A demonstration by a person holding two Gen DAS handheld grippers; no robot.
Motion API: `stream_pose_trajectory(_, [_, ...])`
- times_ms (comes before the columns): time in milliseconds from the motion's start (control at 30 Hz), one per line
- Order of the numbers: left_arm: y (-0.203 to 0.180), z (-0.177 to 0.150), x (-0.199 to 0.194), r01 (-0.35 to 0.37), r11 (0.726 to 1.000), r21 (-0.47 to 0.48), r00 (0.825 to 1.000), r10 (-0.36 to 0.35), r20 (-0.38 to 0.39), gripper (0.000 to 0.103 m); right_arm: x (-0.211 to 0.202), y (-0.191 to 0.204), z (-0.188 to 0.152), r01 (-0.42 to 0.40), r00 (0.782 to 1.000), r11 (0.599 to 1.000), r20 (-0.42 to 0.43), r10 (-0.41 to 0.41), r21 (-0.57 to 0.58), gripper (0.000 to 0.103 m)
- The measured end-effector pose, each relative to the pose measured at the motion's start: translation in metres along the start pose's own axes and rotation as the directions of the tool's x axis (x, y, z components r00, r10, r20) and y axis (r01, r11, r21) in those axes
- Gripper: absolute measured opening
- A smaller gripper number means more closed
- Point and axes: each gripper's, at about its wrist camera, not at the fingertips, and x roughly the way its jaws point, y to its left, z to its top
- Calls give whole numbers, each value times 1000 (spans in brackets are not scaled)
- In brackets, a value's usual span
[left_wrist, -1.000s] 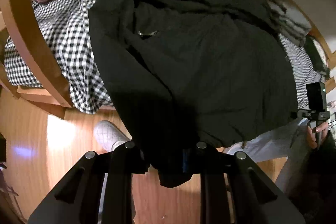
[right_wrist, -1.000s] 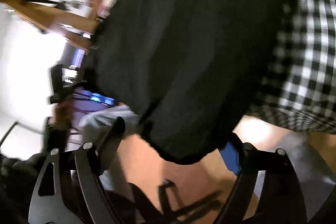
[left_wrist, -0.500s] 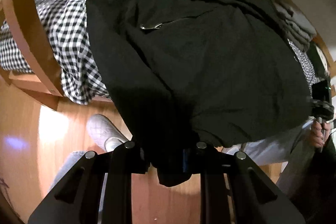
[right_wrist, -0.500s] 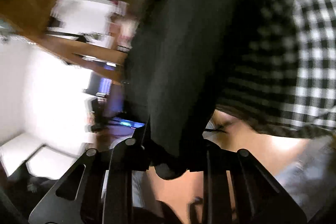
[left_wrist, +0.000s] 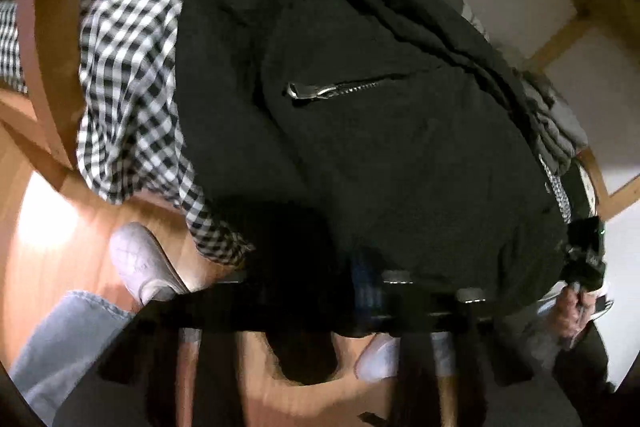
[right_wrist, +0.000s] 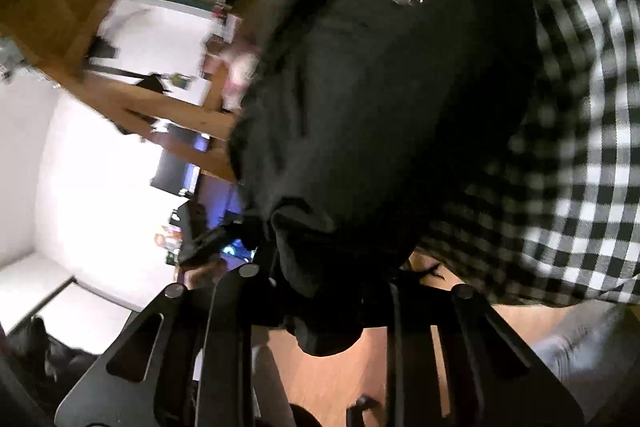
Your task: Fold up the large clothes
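Left wrist view: a black jacket (left_wrist: 380, 147) lies spread on the checked bed (left_wrist: 128, 39), its hem hanging over the near edge above the wooden floor (left_wrist: 48, 219). The left tool (left_wrist: 352, 301) pinches one hem corner, angled steeply down; the right tool (right_wrist: 320, 291) is closing on the other, cloth bunched between its jaws. Likely next: carry the hem up toward the collar, both corners level.

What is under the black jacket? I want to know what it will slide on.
The black jacket lies on a black-and-white checked sheet over a wooden-framed bed. The sheet shows only beside the jacket; whatever lies directly beneath stays covered.
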Motion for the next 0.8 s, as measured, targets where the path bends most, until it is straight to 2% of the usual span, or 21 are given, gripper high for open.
stream_pose_trajectory(100, [4,4,4,24,999,-27,998,-26,-54,17,5,-8,2,39,999,998,-9,-38,39,19])
stream_pose_trajectory(200, [7,6,5,30,999,-24,996,-32,-88,16,-3,-5,0,-11,1000,999,10,10,51,19])
stream_pose_trajectory(300, [5,9,-3,38,999,-4,995,-38,-88,15,-11,-4,1,-39,999,998,30,38,54,18])
stream_pose_trajectory(533, [-2,25,-41,85,996,33,996,-84,-22,12,-34,33,19,-168,981,986,98,168,-13,18])
stream_pose_trajectory(667, [-6,45,-65,151,988,35,987,-152,40,12,-38,54,42,-203,970,978,126,207,-41,18])
stream_pose_trajectory(800, [-21,74,-84,176,981,78,978,-183,104,13,-38,67,70,-242,956,969,158,248,-52,17])
